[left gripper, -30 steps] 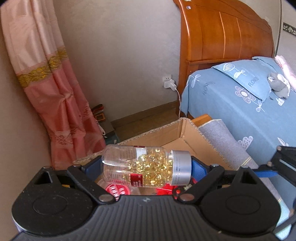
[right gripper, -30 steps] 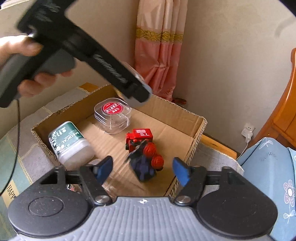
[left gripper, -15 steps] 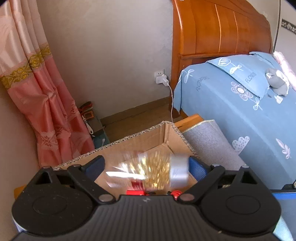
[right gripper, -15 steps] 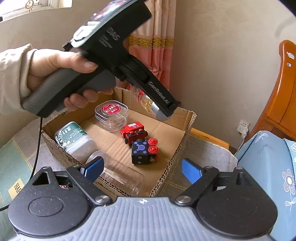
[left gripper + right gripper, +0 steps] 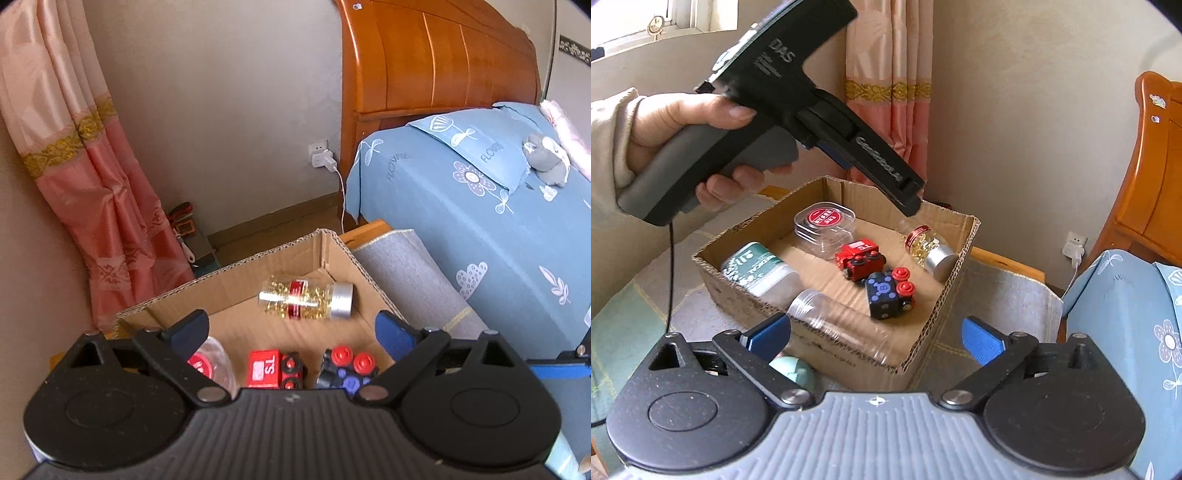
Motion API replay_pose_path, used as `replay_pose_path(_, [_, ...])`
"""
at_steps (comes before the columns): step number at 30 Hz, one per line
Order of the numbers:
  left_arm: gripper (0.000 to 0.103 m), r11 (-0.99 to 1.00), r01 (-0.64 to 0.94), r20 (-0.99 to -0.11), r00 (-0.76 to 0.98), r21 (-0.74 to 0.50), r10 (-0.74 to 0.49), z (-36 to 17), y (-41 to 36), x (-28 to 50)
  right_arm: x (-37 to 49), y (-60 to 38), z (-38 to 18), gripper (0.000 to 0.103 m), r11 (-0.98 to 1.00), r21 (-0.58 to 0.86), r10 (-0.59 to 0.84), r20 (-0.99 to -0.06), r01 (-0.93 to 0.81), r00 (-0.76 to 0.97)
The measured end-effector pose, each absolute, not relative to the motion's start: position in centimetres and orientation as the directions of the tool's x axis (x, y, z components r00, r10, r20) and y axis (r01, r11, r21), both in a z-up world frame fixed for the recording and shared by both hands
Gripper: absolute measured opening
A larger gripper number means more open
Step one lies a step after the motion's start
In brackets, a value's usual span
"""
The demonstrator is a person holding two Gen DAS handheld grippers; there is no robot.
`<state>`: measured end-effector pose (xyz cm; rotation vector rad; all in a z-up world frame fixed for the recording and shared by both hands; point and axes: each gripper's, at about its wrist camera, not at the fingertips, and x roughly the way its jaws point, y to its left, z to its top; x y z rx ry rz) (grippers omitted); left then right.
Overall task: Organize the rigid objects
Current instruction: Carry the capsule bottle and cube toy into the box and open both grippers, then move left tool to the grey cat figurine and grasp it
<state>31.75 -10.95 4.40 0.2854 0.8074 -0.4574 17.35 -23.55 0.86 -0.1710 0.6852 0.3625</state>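
Now lying on its side in the far corner of the cardboard box (image 5: 923,339), silver cap toward the right wall: capsule bottle (image 5: 308,300). Hovering released, empty, just behind it: left gripper (image 5: 291,328). Having just been opening, empty, farther back: right gripper (image 5: 877,334).

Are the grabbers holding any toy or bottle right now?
No. The left gripper and right gripper are both open, nothing between them; the capsule bottle lies in the cardboard box.

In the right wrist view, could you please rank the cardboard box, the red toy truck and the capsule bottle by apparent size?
1. Cardboard box, by far the largest.
2. Red toy truck and capsule bottle look about alike; the bottle lies farther away, so I would not rank them.
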Motion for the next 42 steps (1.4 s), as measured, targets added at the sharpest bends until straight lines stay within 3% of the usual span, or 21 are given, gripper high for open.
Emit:
replay_pose_path(15, [0.1, 0.868, 0.485, -0.71, 0.647, 0.102, -0.278, 6.5, -8.0, 23.8, 11.6, -23.5, 0.5, 0.103, 0.937, 0.024, 0.283, -0.639, -0.348, 0.715])
replay_pose_path(25, [0.1, 0.86, 0.502, -0.712, 0.639, 0.097, -0.293, 4.9, -6.0, 17.5, 7.8, -22.7, -2.9, 0.103, 0.957, 0.081, 0.259, -0.672, -0.278, 0.693])
replay_pose_path(42, [0.101, 0.87, 0.491, -0.711, 0.63, 0.055, -0.311, -0.7, -3.7, 8.8, 3.3, -21.2, -8.1, 0.103, 0.985, -0.008, 0.116, -0.719, -0.175, 0.686])
